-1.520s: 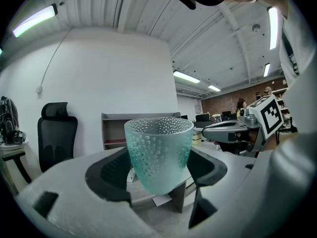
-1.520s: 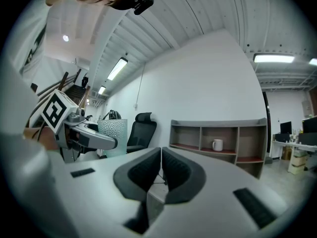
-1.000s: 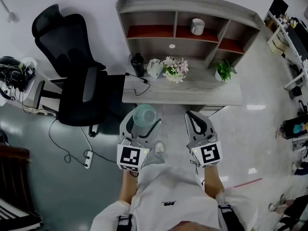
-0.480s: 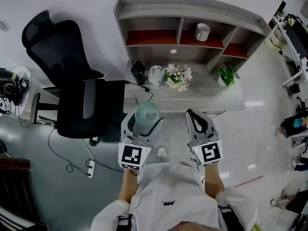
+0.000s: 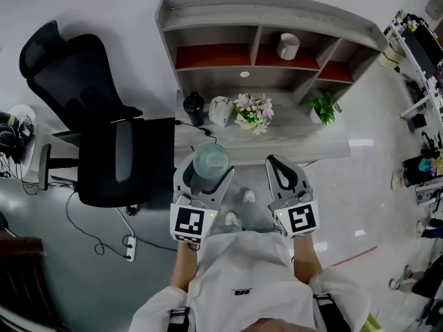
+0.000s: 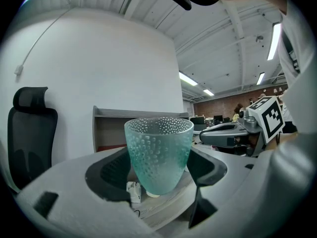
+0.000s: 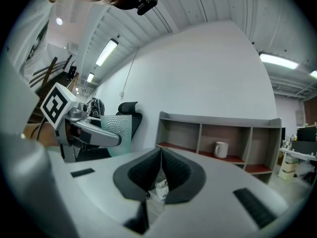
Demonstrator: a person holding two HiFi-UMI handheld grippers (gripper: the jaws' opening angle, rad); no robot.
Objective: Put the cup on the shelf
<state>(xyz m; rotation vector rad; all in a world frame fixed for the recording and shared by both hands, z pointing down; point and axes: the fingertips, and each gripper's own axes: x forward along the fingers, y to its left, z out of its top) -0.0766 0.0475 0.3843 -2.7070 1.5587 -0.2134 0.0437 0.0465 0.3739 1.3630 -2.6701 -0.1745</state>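
So the left gripper [image 5: 205, 173] has the cup [image 6: 158, 155] pinched between its jaws. It's a teal glass one with a bumpy texture, sitting upright, with a pad pressed on either side. In the head view it's a bit left of the middle of the frame, right over the front edge of the desk [image 5: 291, 142].

The right gripper [image 5: 278, 167] is just beside it, to the right of centre. Its jaws are pressed together with nothing between them, and its own view shows the pads meeting at the tips.

The shelf [image 5: 263, 16] runs across the top of the frame at the back of the desk, well apart from the cup. A white mug [image 5: 287, 45] is sitting in its upper middle compartment, and the shelf boards look reddish.

On the desk, from left to right, there's a black bottle [image 5: 194, 107], some flowers [image 5: 252, 109] and a small green plant [image 5: 323, 106]. A cable trails off the desk's left end.

A black office chair [image 5: 104, 116] fills the left side of the frame, pushed up against the desk's left edge. The person's white shirt and both forearms are at the bottom.
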